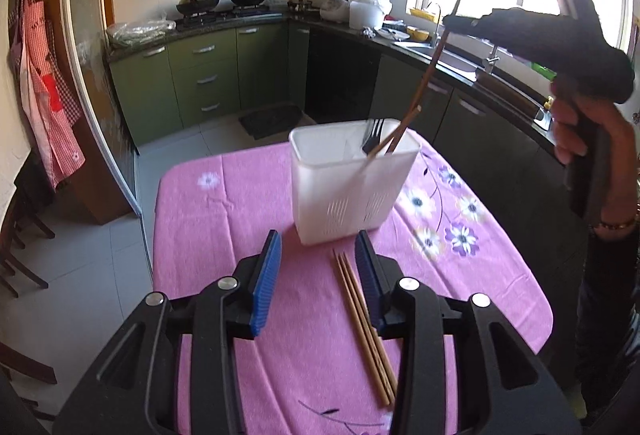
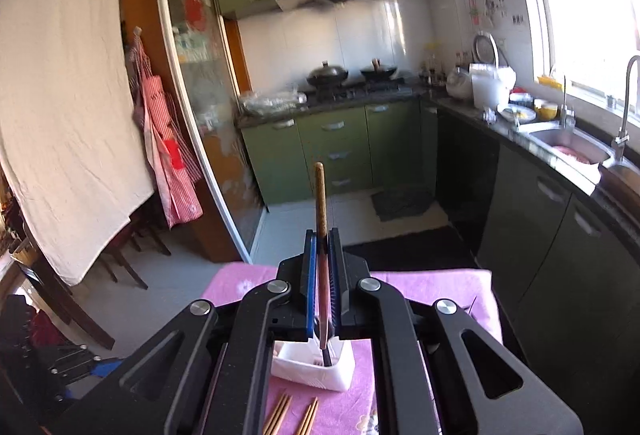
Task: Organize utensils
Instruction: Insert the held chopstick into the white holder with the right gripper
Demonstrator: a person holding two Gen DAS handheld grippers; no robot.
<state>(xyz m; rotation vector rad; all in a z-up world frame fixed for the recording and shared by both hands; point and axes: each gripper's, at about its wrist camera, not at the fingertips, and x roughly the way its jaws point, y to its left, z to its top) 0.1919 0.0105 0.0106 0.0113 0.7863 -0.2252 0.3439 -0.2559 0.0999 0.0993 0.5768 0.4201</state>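
A white utensil holder [image 1: 348,179] stands on the pink flowered tablecloth [image 1: 224,219]; a black fork [image 1: 374,135] and a chopstick lean inside it. My right gripper [image 2: 323,235], seen from the side in the left wrist view [image 1: 450,22], is shut on a brown chopstick [image 1: 424,83] held above the holder, lower end over its opening. The holder also shows in the right wrist view [image 2: 316,367]. My left gripper [image 1: 318,247] is open just above the table, in front of the holder. A pair of chopsticks [image 1: 360,315] lies on the cloth by its right finger.
Two pairs of chopsticks [image 2: 292,415] lie on the cloth in front of the holder in the right wrist view. Green kitchen cabinets [image 1: 208,75], a stove with woks and a sink counter [image 2: 568,147] lie beyond the table. Aprons hang at the left.
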